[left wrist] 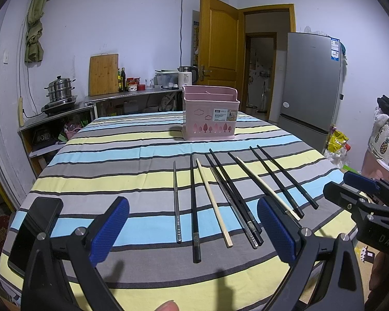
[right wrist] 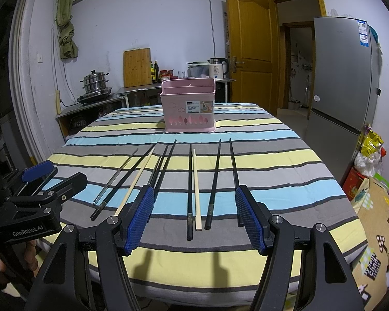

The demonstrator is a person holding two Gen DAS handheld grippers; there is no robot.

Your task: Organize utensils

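Observation:
Several chopsticks lie side by side on the striped tablecloth: black ones, a metal one and pale wooden ones. They also show in the right wrist view, with a wooden one and black ones. A pink utensil basket stands upright behind them, also in the right wrist view. My left gripper is open and empty above the near ends. My right gripper is open and empty over the right chopsticks. Each gripper shows at the other view's edge.
A black phone lies at the table's near left edge. Behind the table are a kitchen counter with a steamer pot and bottles, a wooden door and a grey fridge. Bags and boxes sit on the floor at right.

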